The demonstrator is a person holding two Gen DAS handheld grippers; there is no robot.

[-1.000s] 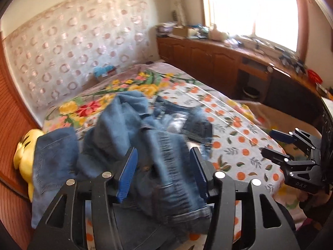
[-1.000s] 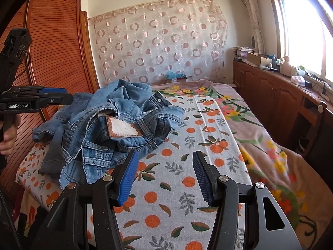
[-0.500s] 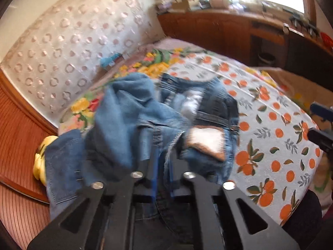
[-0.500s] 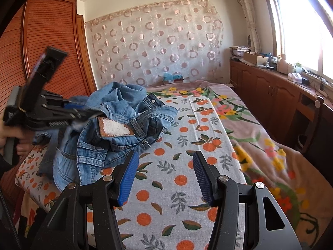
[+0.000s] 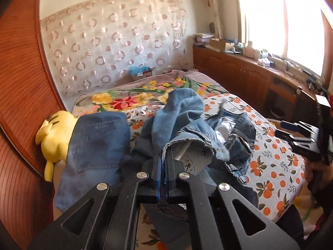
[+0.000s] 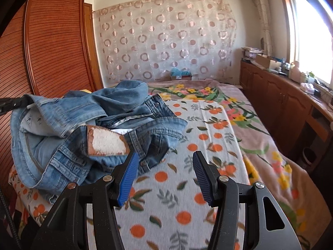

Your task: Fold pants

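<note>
A heap of jeans [image 6: 100, 129] is lying on the near left part of the bed [image 6: 187, 187], against the wardrobe [image 6: 52, 41] side. A second pair of jeans [image 5: 97, 143] is sprawling to the left of the heap, partly over a plush toy [image 5: 55, 137] (wedged between bed and wardrobe). A curtain [image 6: 166, 37] is hanging behind the bed; a cabinet [image 6: 281, 104] is running along its right, under the window [image 6: 312, 31].

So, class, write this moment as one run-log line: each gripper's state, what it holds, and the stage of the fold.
left gripper: shut on crumpled light-blue denim jeans | right gripper: open, empty, over orange-print bedsheet | fold: not begun
</note>
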